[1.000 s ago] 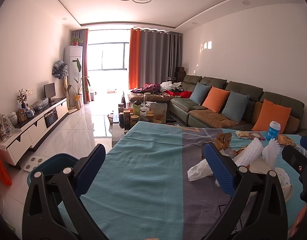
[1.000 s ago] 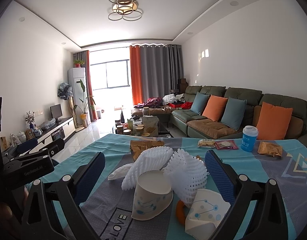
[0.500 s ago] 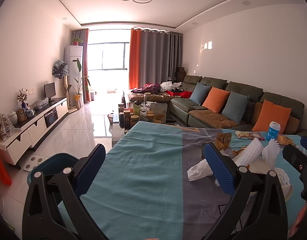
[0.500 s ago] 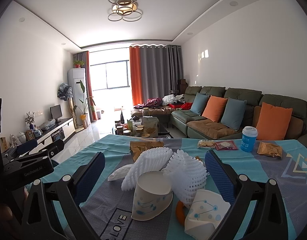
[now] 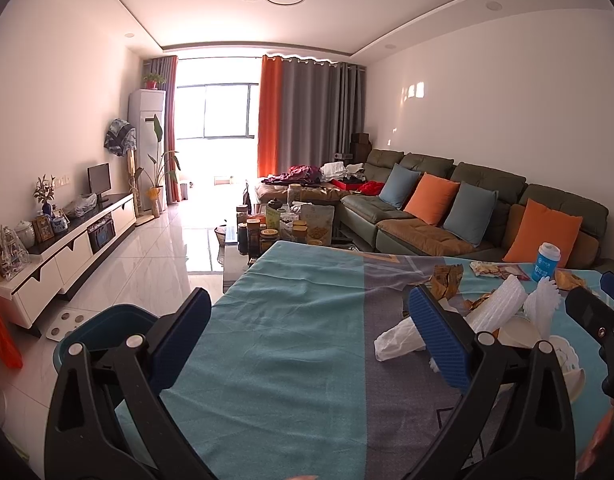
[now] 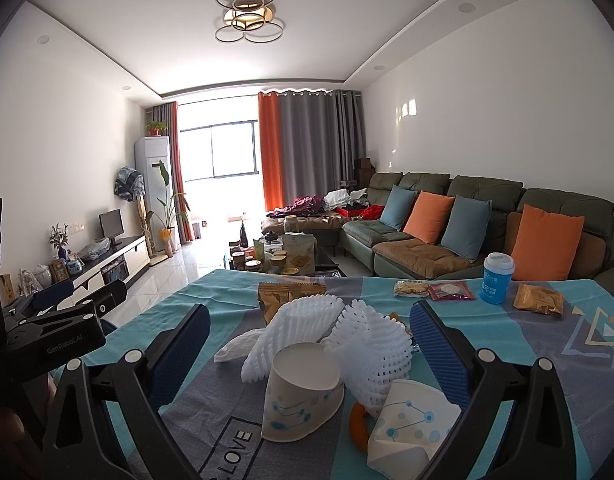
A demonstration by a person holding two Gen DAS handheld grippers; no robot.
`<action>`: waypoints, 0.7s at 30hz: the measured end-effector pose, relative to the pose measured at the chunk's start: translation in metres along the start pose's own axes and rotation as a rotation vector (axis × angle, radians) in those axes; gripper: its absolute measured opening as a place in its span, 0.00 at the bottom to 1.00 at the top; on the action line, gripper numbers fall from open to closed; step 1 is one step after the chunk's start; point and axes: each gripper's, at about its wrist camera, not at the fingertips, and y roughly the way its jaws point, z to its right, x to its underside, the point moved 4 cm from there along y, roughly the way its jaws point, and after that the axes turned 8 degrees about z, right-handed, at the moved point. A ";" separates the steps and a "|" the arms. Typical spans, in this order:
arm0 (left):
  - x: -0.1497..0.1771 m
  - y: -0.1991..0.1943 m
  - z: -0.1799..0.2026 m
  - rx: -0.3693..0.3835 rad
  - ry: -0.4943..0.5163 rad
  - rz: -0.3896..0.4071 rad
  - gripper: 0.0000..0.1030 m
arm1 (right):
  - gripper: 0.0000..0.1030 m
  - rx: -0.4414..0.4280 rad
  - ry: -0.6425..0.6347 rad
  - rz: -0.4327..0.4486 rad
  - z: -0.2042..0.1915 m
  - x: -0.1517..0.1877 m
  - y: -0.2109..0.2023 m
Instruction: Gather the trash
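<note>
A pile of trash lies on the teal and grey tablecloth [image 6: 211,300]: an upturned paper cup [image 6: 303,392], a crushed paper cup [image 6: 411,416], two white foam fruit nets [image 6: 299,328], a white tissue [image 6: 237,346], an orange peel [image 6: 357,426] and a brown snack bag [image 6: 291,294]. My right gripper [image 6: 307,344] is open and empty, just before the pile with the cup between its jaws' line. My left gripper [image 5: 307,328] is open and empty over bare cloth, left of the pile; the tissue [image 5: 397,342] lies by its right finger.
A blue lidded cup [image 6: 497,278], snack packets [image 6: 435,290] and a brown bag [image 6: 539,300] lie at the far right of the table. A dark blue bin [image 5: 107,328] stands on the floor at the table's left. A cluttered coffee table [image 5: 283,228] and sofa stand beyond.
</note>
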 end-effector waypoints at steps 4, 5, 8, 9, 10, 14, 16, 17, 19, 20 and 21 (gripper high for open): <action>0.000 0.000 0.000 0.000 0.001 0.001 0.95 | 0.94 -0.001 0.001 0.002 0.000 0.000 0.000; 0.000 0.000 0.001 -0.001 0.002 0.002 0.95 | 0.94 -0.001 0.001 0.000 0.000 0.000 0.000; 0.000 0.000 0.000 0.000 0.000 0.000 0.95 | 0.94 -0.002 0.001 0.000 0.000 0.000 0.000; 0.000 0.000 0.000 -0.001 0.000 0.000 0.95 | 0.94 -0.001 0.000 0.000 0.000 0.000 0.000; 0.000 0.000 0.000 -0.001 -0.001 -0.001 0.95 | 0.94 0.000 -0.002 0.001 0.000 0.000 0.000; 0.000 0.000 0.001 0.004 -0.005 -0.005 0.95 | 0.94 0.000 -0.001 0.000 0.000 0.001 -0.001; 0.000 0.000 0.001 0.004 -0.005 -0.004 0.95 | 0.94 0.000 -0.001 0.001 0.000 0.001 -0.001; 0.001 0.000 0.000 0.004 -0.006 -0.004 0.95 | 0.94 0.000 0.000 0.000 0.000 0.001 0.000; 0.001 0.000 0.001 0.005 -0.005 -0.004 0.95 | 0.94 -0.001 0.001 0.000 0.000 0.001 0.000; 0.001 0.000 0.001 0.006 -0.007 -0.005 0.95 | 0.94 -0.001 0.001 -0.001 0.000 0.001 0.000; 0.001 0.000 0.001 0.008 -0.008 -0.007 0.95 | 0.94 0.000 -0.001 0.000 0.000 0.001 -0.001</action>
